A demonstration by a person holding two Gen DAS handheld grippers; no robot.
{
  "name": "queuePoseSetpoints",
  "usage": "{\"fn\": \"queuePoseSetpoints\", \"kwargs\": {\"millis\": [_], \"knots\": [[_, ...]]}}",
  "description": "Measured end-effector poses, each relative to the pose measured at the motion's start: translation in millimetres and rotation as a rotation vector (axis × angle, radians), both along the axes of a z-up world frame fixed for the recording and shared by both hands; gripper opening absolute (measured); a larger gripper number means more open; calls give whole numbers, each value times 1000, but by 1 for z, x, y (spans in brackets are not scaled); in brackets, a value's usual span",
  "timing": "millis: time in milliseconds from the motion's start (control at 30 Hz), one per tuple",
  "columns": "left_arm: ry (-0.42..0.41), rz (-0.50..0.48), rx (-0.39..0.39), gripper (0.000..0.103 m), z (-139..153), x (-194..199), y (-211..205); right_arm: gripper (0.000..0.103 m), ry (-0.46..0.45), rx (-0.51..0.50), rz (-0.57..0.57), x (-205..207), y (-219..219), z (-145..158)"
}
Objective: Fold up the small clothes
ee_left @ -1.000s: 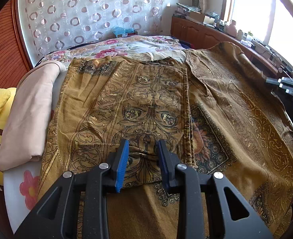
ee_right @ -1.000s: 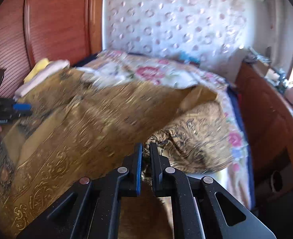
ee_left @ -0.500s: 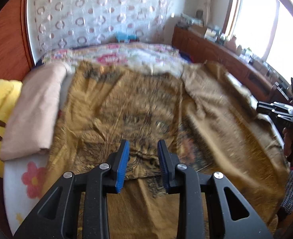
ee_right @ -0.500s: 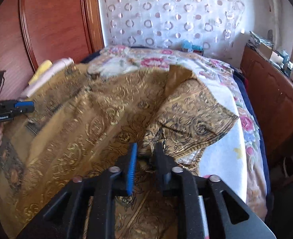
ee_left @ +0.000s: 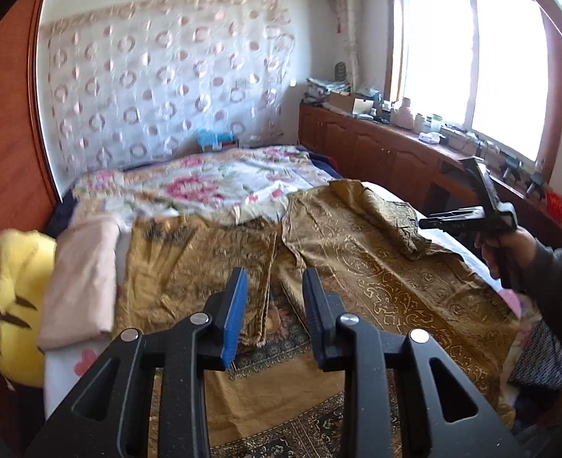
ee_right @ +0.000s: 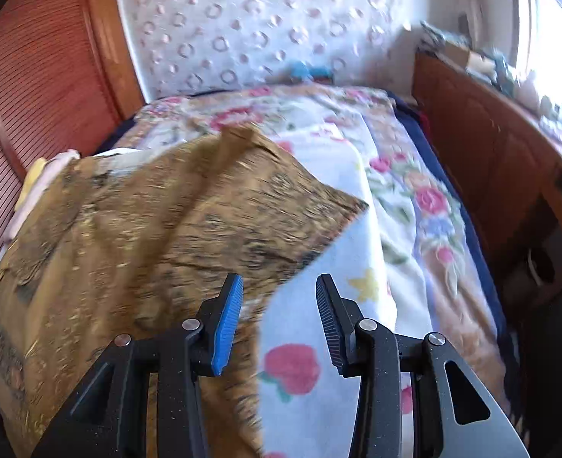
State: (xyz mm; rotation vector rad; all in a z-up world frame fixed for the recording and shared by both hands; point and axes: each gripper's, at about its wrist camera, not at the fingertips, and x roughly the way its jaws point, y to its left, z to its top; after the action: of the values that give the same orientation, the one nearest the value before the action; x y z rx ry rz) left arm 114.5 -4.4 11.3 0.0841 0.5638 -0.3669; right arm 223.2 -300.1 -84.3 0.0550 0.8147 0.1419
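A gold-brown patterned garment (ee_left: pixel 357 263) lies spread over the bed, its left part folded inward (ee_left: pixel 197 263). It also shows in the right wrist view (ee_right: pixel 158 236), blurred. My left gripper (ee_left: pixel 275 316) is open and empty, raised above the garment's near middle. My right gripper (ee_right: pixel 277 320) is open and empty above the garment's right edge and the floral sheet (ee_right: pixel 357 229). The right gripper also shows in the left wrist view (ee_left: pixel 467 217), held by a hand at the bed's right side.
A folded pink blanket (ee_left: pixel 82 282) and a yellow plush toy (ee_left: pixel 17 297) lie at the bed's left. A floral quilt (ee_left: pixel 204 187) covers the far end. A wooden cabinet (ee_left: pixel 395 152) with clutter runs along the right, under the window. A wooden headboard (ee_right: pixel 44 76) stands left.
My right gripper opened and let go of the garment's right part, which now lies on the bed. Both grippers lifted and drew back. The left stayed open.
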Motion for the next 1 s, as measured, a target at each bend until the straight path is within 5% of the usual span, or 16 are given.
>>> {"fn": "queuePoseSetpoints", "kwargs": {"millis": [300, 433, 467, 567, 667, 1000], "knots": [[-17, 4, 12, 31, 3, -9, -8, 41, 34, 21, -29, 44, 2, -4], [36, 43, 3, 31, -11, 0, 0, 41, 32, 4, -28, 51, 3, -4], [47, 49, -3, 31, -14, 0, 1, 40, 30, 0, -25, 52, 4, -4], [74, 45, -20, 31, -23, 1, 6, 14, 28, -27, -24, 55, 8, -6], [104, 33, -28, 31, -32, 0, 6, 4, -11, -34, -16, 54, 9, -1], [224, -29, -83, 31, -64, 10, 8, 3, -135, -13, 80, 36, 42, 28]]}}
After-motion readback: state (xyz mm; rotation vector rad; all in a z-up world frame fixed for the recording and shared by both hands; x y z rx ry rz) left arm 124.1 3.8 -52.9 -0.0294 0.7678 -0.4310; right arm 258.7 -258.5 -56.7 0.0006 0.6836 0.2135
